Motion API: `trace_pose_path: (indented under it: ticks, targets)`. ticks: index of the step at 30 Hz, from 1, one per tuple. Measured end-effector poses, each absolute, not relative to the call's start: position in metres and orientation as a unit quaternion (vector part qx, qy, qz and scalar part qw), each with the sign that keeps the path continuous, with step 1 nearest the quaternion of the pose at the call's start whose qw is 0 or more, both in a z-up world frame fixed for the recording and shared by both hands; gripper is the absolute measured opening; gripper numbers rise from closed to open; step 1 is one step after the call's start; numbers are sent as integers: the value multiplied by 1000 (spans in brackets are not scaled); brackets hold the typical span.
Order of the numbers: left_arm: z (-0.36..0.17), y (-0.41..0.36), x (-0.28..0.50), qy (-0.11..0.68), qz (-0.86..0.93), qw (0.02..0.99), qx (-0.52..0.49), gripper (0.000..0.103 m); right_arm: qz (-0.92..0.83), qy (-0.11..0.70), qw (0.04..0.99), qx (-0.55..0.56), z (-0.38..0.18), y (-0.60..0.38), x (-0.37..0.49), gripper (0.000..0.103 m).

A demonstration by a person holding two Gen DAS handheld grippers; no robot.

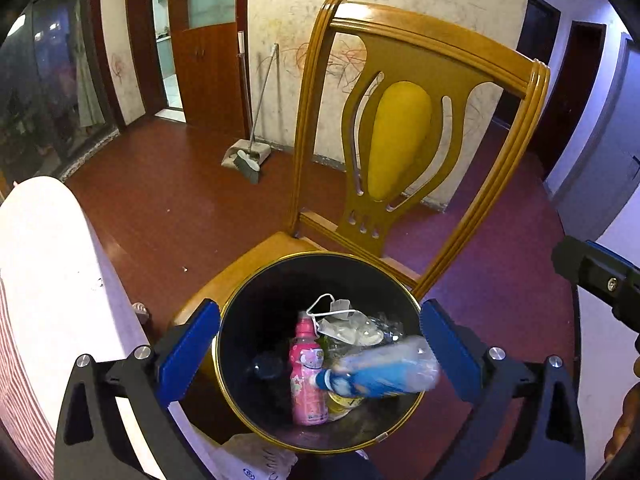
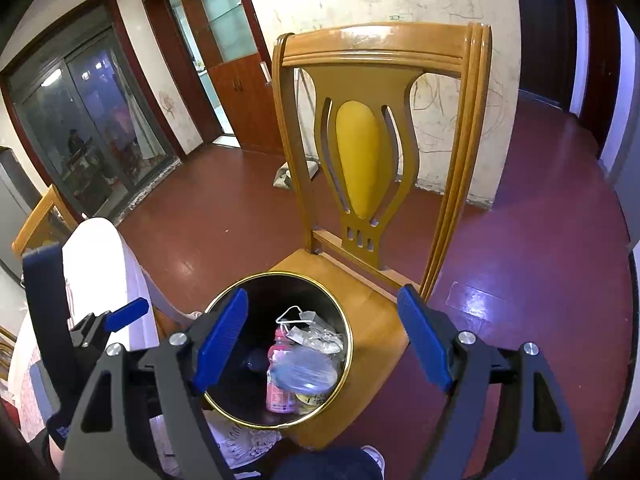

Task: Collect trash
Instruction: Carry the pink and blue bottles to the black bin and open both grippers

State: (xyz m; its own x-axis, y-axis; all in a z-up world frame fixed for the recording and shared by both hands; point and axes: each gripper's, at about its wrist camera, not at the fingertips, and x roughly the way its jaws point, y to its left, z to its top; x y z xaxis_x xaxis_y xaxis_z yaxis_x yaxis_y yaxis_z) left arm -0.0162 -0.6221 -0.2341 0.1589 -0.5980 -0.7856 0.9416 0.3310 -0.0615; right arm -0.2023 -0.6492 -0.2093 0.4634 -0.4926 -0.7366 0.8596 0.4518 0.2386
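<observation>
1. Left gripper (image 1: 320, 354): jaws spread wide, holding nothing, poised above the trash bin (image 1: 240, 360).
2. Right gripper (image 2: 324, 340): jaws likewise apart and empty, above the bin's right side and the chair seat (image 2: 372, 320).
3. Trash bin: black, gold-rimmed, standing on the wooden chair (image 1: 420, 80) seat.
4. Contents: blue-labelled clear plastic bottle (image 1: 380, 372), blurred, lying across the top; pink bottle (image 1: 308, 372) upright beside it; face mask (image 1: 344, 320) and crumpled clear plastic behind.
5. Broom and dustpan (image 1: 248, 156) against the far wall.
</observation>
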Motion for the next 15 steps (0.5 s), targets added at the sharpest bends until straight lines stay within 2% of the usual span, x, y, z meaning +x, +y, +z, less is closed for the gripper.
trace_pose_path:
  ticks: [15]
  targets:
    - [-215,-600,-10,357,-522,742,220,97,-418,293,806,299,-197,-639,-192,77]
